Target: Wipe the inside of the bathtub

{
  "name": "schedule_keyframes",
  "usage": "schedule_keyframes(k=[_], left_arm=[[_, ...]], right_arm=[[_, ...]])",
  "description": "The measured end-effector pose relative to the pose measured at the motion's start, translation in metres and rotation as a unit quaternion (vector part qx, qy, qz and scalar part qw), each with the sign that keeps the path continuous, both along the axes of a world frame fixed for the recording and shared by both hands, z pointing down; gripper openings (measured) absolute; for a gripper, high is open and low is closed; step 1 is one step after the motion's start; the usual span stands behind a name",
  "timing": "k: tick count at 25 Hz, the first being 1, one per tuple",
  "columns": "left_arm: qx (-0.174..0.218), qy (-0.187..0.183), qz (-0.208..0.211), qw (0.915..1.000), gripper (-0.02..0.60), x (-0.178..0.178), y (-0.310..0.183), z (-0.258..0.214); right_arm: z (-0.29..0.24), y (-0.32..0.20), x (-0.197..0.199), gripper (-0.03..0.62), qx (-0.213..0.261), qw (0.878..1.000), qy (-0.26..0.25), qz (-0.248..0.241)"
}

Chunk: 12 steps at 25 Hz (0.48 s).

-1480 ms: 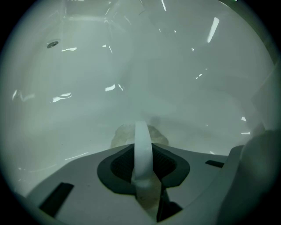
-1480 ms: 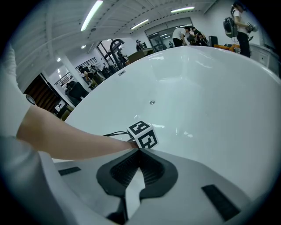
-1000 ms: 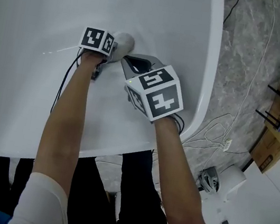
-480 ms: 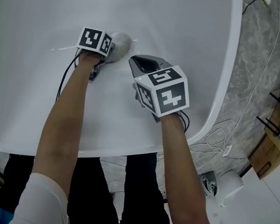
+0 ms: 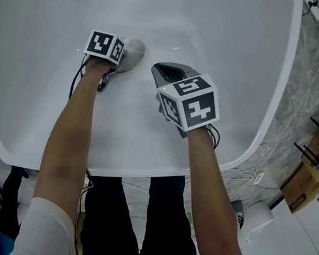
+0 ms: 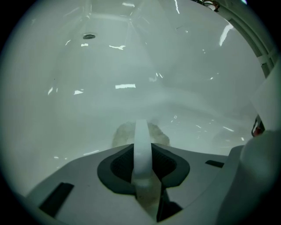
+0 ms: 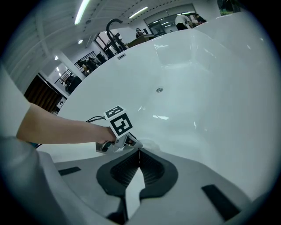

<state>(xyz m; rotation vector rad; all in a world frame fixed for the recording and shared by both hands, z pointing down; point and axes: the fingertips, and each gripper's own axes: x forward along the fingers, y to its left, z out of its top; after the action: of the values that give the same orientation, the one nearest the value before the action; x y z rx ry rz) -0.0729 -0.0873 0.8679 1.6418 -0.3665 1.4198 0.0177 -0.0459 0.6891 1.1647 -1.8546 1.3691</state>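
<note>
My left claw (image 6: 142, 138) grips the grey cloth (image 6: 119, 134) against the bathtub (image 5: 236, 39); only its own view shows that grip. My right claw (image 7: 139, 151) is clenched, empty.

Cool, even overhead light washes the white bathtub (image 5: 224, 37), leaving thin streaks of glare on its glossy wall. Both gripper views bulge fisheye-style, black at the corners. Ceiling strip lights (image 7: 83, 11) burn bright, while the floor (image 5: 313, 90) sits dim.
</note>
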Motion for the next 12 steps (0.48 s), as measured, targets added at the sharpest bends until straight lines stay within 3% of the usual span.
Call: schedule_keyframes(k=[12], left_arm=[[0.011, -0.036, 0.006, 0.9993, 0.1, -0.069, -0.024, -0.001]], right_arm=[[0.005, -0.02, -0.045, 0.018, 0.002, 0.999, -0.009, -0.032]])
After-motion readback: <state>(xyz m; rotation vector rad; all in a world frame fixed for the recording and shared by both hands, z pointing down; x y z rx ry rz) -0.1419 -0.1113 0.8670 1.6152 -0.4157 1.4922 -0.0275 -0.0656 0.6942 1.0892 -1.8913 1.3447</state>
